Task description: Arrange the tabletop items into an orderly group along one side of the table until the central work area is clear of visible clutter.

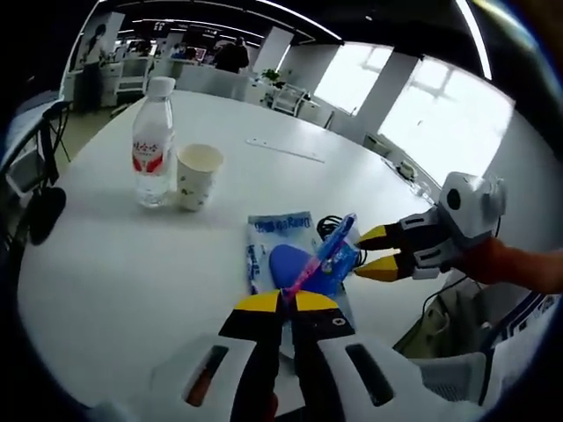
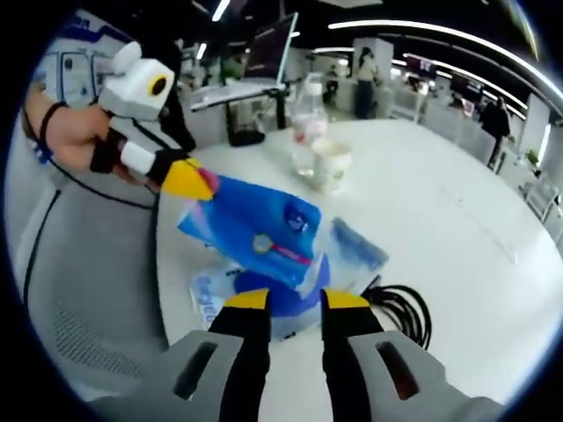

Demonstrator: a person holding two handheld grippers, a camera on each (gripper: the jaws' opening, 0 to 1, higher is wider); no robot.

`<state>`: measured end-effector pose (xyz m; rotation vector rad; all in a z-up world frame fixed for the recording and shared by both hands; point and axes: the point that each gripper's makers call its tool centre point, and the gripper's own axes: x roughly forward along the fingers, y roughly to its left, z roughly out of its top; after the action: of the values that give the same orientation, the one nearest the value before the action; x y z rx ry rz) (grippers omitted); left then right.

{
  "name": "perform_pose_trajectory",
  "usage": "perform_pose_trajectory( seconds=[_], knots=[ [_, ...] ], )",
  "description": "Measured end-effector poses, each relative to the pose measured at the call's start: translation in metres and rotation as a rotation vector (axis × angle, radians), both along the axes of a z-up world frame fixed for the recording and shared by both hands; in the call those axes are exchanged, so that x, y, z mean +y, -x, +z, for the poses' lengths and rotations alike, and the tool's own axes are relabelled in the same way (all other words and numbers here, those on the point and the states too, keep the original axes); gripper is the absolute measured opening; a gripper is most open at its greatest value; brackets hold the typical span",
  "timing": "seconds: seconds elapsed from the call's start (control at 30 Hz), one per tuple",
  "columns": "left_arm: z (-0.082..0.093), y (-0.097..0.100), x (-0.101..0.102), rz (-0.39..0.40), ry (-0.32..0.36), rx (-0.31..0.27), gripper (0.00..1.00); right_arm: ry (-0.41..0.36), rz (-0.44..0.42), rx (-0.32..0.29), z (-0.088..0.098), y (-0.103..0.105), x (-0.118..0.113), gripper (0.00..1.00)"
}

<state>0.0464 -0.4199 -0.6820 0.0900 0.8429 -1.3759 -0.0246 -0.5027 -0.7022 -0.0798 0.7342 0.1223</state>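
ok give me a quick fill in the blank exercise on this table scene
1. The paper cup stands beside a water ____ on the white table.
2. The left hand-held gripper pinches a ____ packet, lifting it off the table.
3. The coiled cable next to the packets is ____ in colour.
4. The right hand-held gripper has its jaws ____, tips near the packet.

Missing words: bottle; blue; black; open
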Motion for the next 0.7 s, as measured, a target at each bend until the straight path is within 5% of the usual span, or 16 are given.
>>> perform_pose_trajectory(
  seconds=[0.5,0.7],
  knots=[
    [-0.005,-0.015,0.003,0.003,-0.042,-0.057,0.02,-0.051,0.008,-0.044,0.018,-0.009,0.009,0.00],
    [-0.005,-0.017,0.000,0.004,-0.046,-0.067,0.06,-0.112,-0.064,-0.024,0.017,-0.003,0.008,0.00]
  ],
)
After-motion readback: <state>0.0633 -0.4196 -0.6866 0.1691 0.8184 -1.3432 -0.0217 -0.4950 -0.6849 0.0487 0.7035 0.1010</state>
